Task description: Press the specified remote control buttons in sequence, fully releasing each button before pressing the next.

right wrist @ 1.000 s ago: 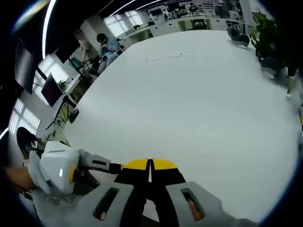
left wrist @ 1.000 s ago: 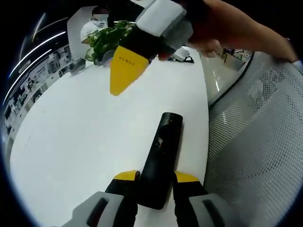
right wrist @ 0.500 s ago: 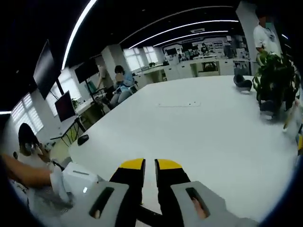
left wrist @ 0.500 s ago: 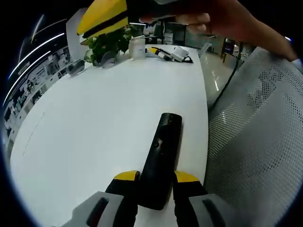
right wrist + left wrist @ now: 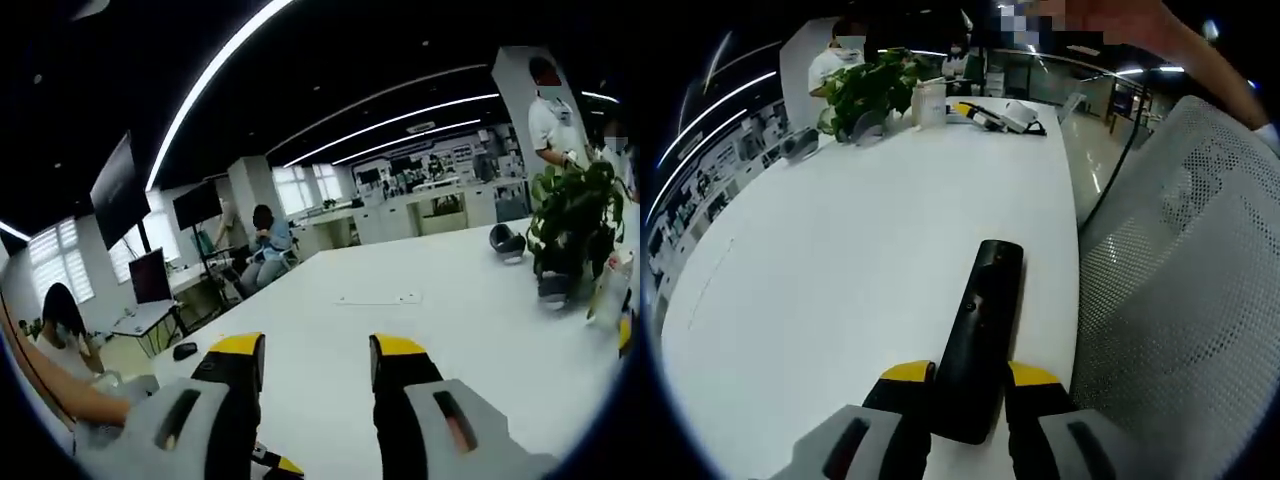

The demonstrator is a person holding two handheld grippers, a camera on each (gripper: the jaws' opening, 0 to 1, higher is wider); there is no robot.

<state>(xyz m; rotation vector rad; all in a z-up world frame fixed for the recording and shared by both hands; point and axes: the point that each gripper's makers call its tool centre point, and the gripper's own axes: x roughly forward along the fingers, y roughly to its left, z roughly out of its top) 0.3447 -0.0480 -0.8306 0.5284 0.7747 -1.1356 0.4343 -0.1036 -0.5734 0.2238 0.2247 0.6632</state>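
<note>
Remote control (image 5: 980, 335), black, long and slim, lies on the white table (image 5: 840, 270) close to its right edge, its near end clamped between the yellow-tipped jaws of the left gripper (image 5: 970, 378). We judge it light and rigid, with a smooth plastic shell that could slide on the glossy tabletop if pushed from above without support. Holding it by the sides of the lower body, as the left gripper does, looks the sound place, since that leaves the small buttons on its upper face free for a press. A pale mesh chair back (image 5: 1180, 300) stands just beside the table edge.

From the left gripper view we get the remote along its whole length, and at the far end of the table a potted plant (image 5: 868, 88) and some clutter. From the right gripper view we get the right gripper (image 5: 310, 355) lifted above the table with its jaws standing wide apart and holding nothing, looking out over the office where seated people (image 5: 262, 245) work at desks; the same plant (image 5: 575, 215) sits at its right.
</note>
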